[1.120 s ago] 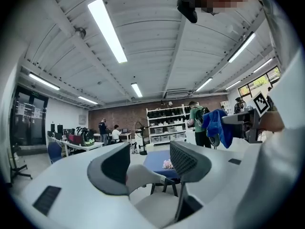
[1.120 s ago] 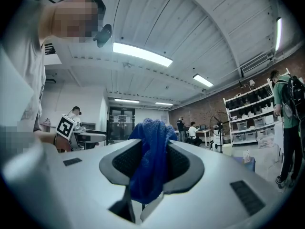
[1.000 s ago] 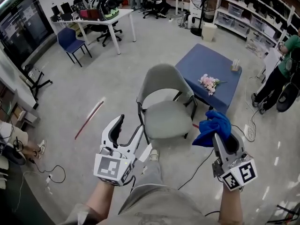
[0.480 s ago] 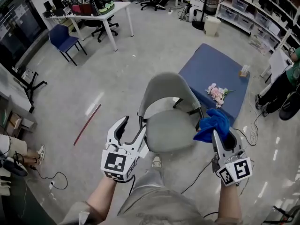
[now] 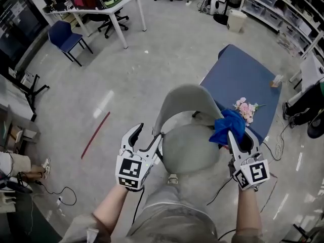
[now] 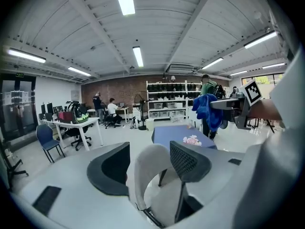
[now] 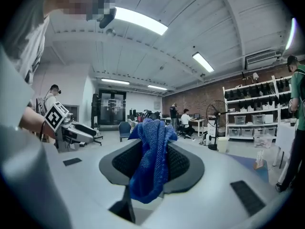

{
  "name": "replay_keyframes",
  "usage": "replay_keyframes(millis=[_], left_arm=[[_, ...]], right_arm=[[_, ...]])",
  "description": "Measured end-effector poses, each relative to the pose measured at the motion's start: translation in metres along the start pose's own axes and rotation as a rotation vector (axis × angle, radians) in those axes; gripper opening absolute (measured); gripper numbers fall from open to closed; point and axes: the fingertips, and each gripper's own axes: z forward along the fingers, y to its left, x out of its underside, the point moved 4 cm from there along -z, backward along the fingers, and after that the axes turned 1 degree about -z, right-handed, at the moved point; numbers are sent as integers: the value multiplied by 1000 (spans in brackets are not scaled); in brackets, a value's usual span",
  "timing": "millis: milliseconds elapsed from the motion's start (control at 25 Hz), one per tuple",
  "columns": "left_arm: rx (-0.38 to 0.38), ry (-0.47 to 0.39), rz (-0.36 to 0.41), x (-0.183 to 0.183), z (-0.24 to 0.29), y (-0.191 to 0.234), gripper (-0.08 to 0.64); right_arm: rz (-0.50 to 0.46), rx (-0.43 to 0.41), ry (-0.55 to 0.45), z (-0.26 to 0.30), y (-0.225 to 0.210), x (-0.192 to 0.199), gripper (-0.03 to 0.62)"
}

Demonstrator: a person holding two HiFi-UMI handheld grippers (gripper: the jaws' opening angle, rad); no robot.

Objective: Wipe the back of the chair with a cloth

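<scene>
A grey chair (image 5: 185, 103) stands just ahead of me, its curved back on the far side of the round seat (image 5: 190, 148). My right gripper (image 5: 234, 131) is shut on a blue cloth (image 5: 228, 124), held over the chair's right armrest. In the right gripper view the cloth (image 7: 151, 156) hangs bunched between the jaws. My left gripper (image 5: 148, 135) is open and holds nothing, at the chair's left front edge. In the left gripper view the chair back (image 6: 145, 173) shows between the spread jaws, with the cloth (image 6: 207, 109) off to the right.
A low blue table (image 5: 238, 75) with pink flowers (image 5: 246, 109) stands right behind the chair. A red strip (image 5: 95, 134) lies on the floor to the left. A white desk (image 5: 109, 6) and a blue chair (image 5: 63, 37) are far back left. Cables trail near my feet.
Both grippers and my viewpoint have come closer to the chair. The cloth stays in the right gripper, now over the chair's right side; the left gripper reaches the seat's left edge.
</scene>
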Motion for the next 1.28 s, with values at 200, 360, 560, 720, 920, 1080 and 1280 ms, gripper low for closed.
replay_keyframes(millis=[200, 360, 560, 720, 920, 1080, 1280], left_arm=[[-6, 50, -3, 17, 34, 15, 270], [14, 82, -18, 32, 58, 18, 270], [2, 109, -18, 51, 95, 14, 270], [-21, 160, -47, 73, 118, 22, 270], [-62, 214, -42, 102, 143, 28, 270], [-84, 244, -62, 125, 158, 33, 270], [-104, 294, -71, 169, 184, 44, 270]], right_arm=[[3, 17, 48, 34, -23, 25, 146], [24, -19, 66, 62, -36, 49, 147], [53, -40, 95, 93, -62, 77, 149], [38, -103, 106, 121, -75, 100, 150], [20, -136, 134, 153, -91, 125, 150], [-12, -135, 145, 175, -97, 141, 150], [-32, -106, 139, 201, -108, 166, 150]])
